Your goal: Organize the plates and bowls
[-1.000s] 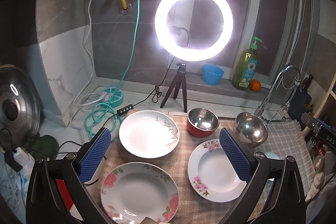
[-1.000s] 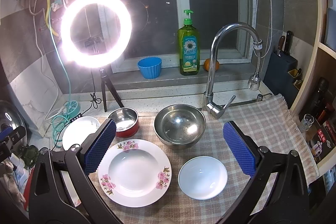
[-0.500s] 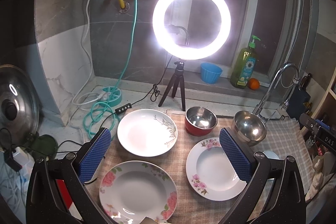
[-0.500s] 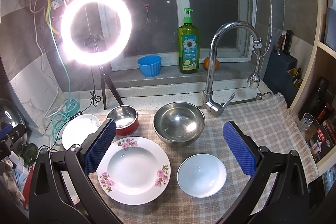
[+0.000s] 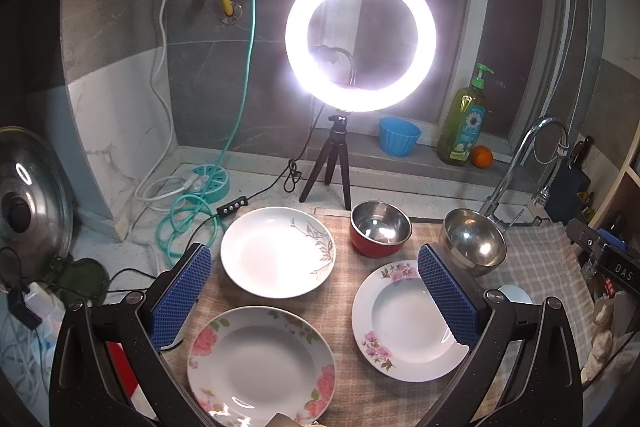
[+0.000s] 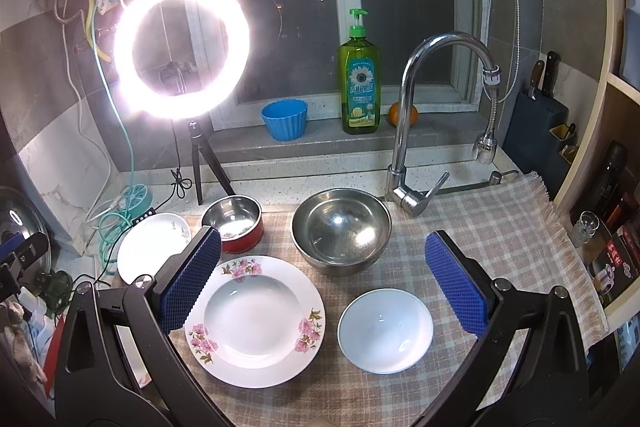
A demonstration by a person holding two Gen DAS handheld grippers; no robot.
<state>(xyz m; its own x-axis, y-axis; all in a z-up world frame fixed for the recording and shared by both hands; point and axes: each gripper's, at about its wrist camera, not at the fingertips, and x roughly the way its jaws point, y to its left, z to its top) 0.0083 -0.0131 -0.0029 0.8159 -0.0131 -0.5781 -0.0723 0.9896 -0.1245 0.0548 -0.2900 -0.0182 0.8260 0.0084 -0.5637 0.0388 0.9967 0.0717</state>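
The left gripper (image 5: 314, 287) and the right gripper (image 6: 322, 279) both hang above the checked cloth (image 6: 500, 227) with jaws spread wide, holding nothing. On the cloth lie three plates: the pink-flower plate (image 6: 256, 319), the rose plate (image 5: 260, 367) and the leaf plate (image 5: 278, 251). Behind them stand the red bowl (image 6: 234, 223) and the steel bowl (image 6: 340, 231); the white bowl (image 6: 386, 331) sits just beside the pink-flower plate.

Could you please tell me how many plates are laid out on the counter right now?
3: a leaf-patterned plate at the back left, a rose-patterned plate in front of it, and a pink-blossom plate to their right. None are stacked.
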